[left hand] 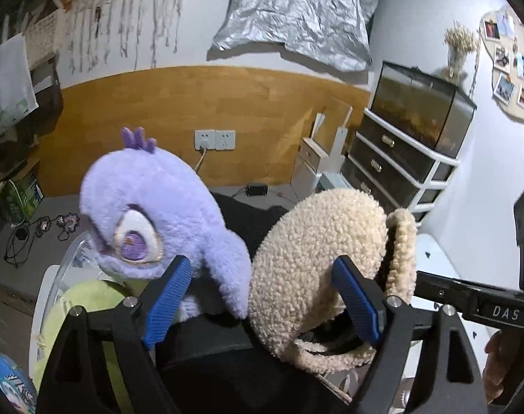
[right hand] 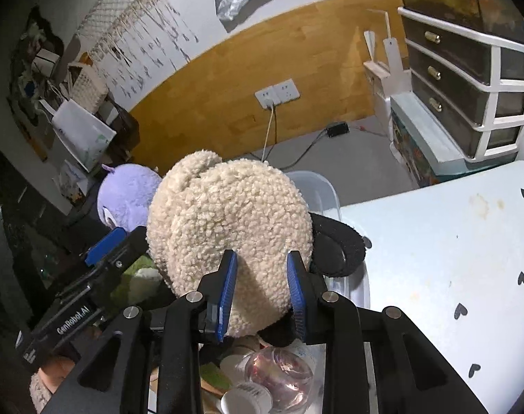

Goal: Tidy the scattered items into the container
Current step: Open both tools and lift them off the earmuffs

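Right gripper (right hand: pixel 262 293) pinches cream fleece plush (right hand: pixel 227 220) above clear container (right hand: pixel 327 193); left gripper (left hand: pixel 262 296) spread wide, holding nothing.

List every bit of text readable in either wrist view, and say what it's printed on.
"DAS" – on the right gripper's black bar, left wrist view.
"GenRobot.AI" – on the left gripper's black body, right wrist view.
Cap in the container: print too blurred to read.
Blue packet, green box: print unreadable.
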{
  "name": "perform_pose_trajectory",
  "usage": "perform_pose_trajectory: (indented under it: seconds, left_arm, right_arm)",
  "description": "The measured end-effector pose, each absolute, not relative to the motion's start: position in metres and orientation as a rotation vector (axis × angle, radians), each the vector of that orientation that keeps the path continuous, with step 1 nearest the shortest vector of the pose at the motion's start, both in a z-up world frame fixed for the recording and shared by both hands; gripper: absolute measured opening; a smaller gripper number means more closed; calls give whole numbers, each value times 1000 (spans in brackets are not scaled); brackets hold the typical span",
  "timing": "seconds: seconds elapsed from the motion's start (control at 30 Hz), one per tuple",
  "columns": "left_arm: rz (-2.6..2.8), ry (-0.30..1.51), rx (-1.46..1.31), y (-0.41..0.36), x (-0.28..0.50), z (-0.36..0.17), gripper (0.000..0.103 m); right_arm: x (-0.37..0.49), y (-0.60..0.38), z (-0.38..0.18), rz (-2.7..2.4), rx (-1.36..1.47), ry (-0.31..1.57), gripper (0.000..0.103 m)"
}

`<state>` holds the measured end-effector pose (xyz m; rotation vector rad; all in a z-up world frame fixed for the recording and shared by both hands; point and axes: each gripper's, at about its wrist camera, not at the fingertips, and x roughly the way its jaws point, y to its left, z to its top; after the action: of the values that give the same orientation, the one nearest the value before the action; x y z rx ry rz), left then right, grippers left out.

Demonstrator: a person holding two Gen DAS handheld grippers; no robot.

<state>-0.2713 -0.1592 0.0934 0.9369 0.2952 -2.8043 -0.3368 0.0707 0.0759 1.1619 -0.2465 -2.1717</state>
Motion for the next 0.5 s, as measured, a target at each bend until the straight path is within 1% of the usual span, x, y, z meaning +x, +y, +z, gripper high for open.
perform_pose_trajectory:
  seconds: [0.03, 0.07, 0.1, 0.13, 0.2, 0.3, 0.37, 0.4, 0.5]
  left_arm:
    - [-2806, 295, 927, -159, -268, 95, 96]
    - [-2812, 287, 919, -157, -265, 96, 98]
    - [-2818, 276, 916, -155, -261, 98, 99]
    - [-2827, 263, 918, -152, -258, 99, 100]
    - [-2841, 233, 920, -145, -252, 101, 102]
    - [-2848, 175, 919, -133, -241, 104, 103]
    - [-2853, 169, 916, -128, -231, 105, 103]
    - [-2856, 168, 915, -125, -225, 106, 103]
    - [-2856, 176, 898, -118, -207, 108, 103]
  right_arm:
    - [-334, 73, 78, -2190, 1143, -248, 52]
    - [-331, 75, 80, -2210, 1124, -247, 62]
    - [-327, 77, 83, -2219, 1106, -250, 79]
    - [-324, 78, 85, -2219, 1088, -257, 82]
    - [-316, 80, 91, -2215, 1064, -260, 82]
    - [-304, 83, 101, -2226, 1010, -241, 83]
    - [-293, 86, 108, -2241, 964, -219, 94]
    - [-288, 87, 112, -2248, 944, -211, 103]
    - [-272, 93, 119, -2267, 887, -180, 103]
